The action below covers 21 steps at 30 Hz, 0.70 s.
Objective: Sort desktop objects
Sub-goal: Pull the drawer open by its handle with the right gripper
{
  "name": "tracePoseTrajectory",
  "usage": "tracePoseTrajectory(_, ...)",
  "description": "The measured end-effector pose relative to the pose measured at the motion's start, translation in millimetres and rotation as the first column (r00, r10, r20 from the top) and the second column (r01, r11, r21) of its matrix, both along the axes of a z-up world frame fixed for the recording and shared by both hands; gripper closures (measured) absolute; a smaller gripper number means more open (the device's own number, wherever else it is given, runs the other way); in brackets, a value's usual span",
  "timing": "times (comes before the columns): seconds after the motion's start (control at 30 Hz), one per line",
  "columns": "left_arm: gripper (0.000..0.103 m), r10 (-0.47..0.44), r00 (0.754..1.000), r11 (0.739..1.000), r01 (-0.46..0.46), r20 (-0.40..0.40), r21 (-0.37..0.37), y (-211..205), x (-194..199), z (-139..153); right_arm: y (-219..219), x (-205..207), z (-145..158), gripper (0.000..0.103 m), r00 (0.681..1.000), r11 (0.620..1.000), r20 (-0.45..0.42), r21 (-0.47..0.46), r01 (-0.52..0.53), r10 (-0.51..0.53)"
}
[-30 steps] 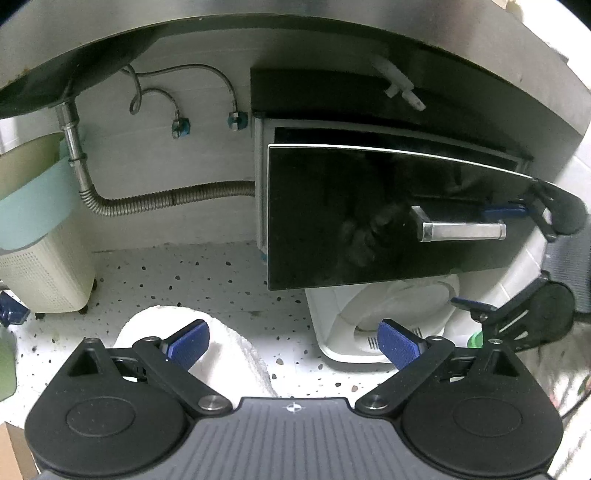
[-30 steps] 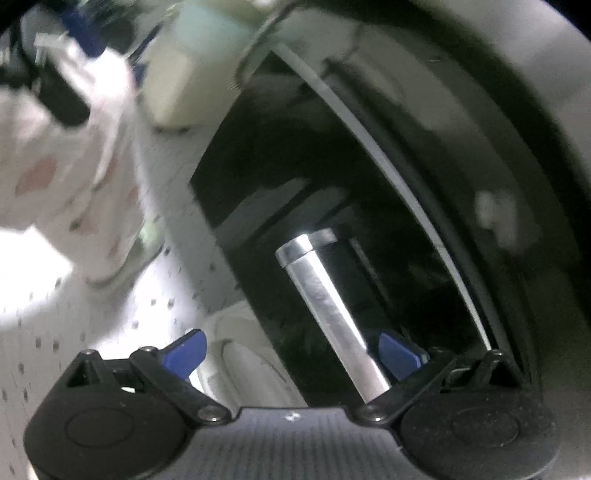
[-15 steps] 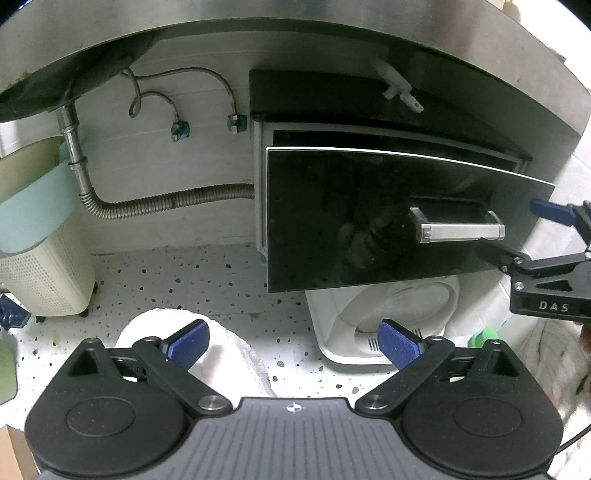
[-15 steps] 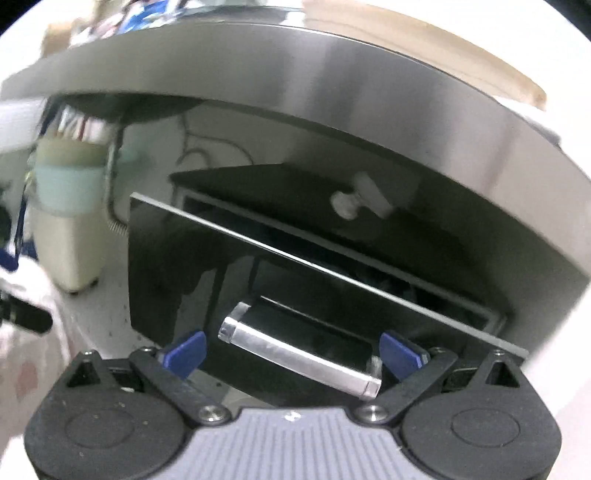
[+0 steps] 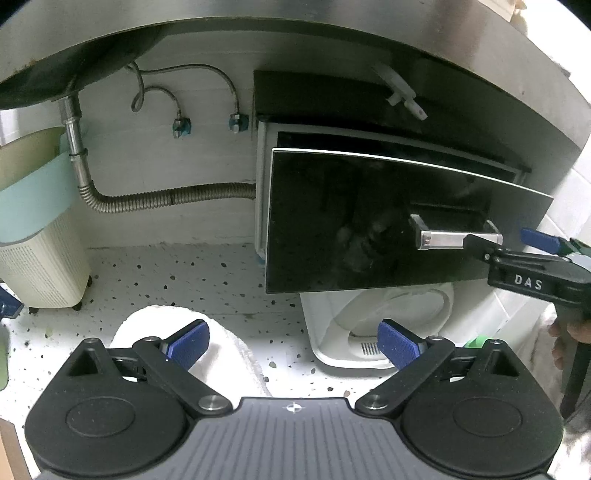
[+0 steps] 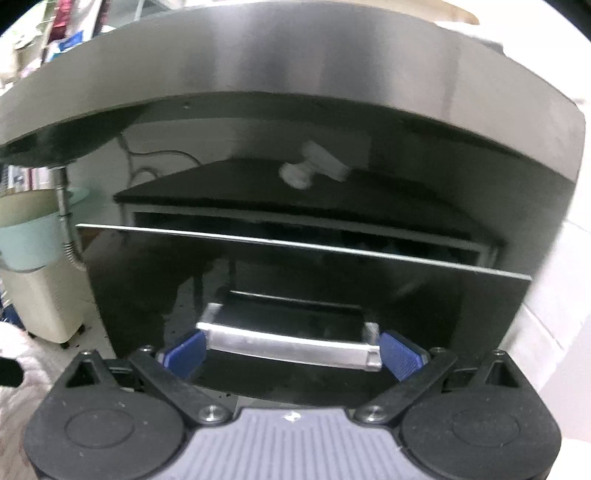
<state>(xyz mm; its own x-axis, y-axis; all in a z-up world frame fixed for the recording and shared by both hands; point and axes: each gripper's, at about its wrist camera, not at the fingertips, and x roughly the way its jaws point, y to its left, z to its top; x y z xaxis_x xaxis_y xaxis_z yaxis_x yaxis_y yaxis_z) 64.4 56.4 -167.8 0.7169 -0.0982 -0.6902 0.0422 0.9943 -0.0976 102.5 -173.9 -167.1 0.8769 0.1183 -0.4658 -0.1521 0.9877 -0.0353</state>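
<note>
The black drawer [image 5: 369,221] sits under a broad steel counter [image 5: 295,33], its glossy front pulled slightly out of the cabinet box so that a dark gap shows above its top edge. It hangs above a speckled white floor [image 5: 184,280], with a white lidded container [image 5: 373,317] directly below it. To the left of the drawer a cream and pale green bin [image 5: 33,236] stands on the floor near the wall, and a corrugated metal drain hose [image 5: 155,195] runs from under the sink basin across to the cabinet's side. A white towel roll [image 5: 236,354] lies on the floor close to the left gripper [image 5: 293,343], whose blue pads [image 5: 188,341] are spread wide with nothing between them.

On the drawer front, toward its right half, is the silver bar handle [image 6: 291,343]. The right gripper [image 6: 291,356] faces the drawer squarely, and its blue fingertips [image 6: 400,354] stand at either end of the handle, which lies between them. The jaws are wide apart and have eased in a little; whether the pads actually press on the handle's ends cannot be told, as the right wrist view is slightly blurred. In the left wrist view one black finger of that gripper overlaps the handle's right end. A small white plastic fitting [image 5: 400,92] hangs under the counter above the drawer.
</note>
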Motion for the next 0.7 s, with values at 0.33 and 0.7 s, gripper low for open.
tracePoseTrajectory(0.33,0.004,0.000,1.000,1.000,0.000,-0.004,-0.011,2.0,-0.7,-0.2,6.7,22.4,8.8,0.008,0.997,0.997,-0.055,0.051,0.065,-0.062)
tracePoseTrajectory(0.7,0.004,0.000,1.000,1.000,0.000,0.002,-0.018,4.3,-2.1,0.8,21.7,47.7,7.6,0.007,0.981,0.996,-0.174,-0.020,0.082,-0.085)
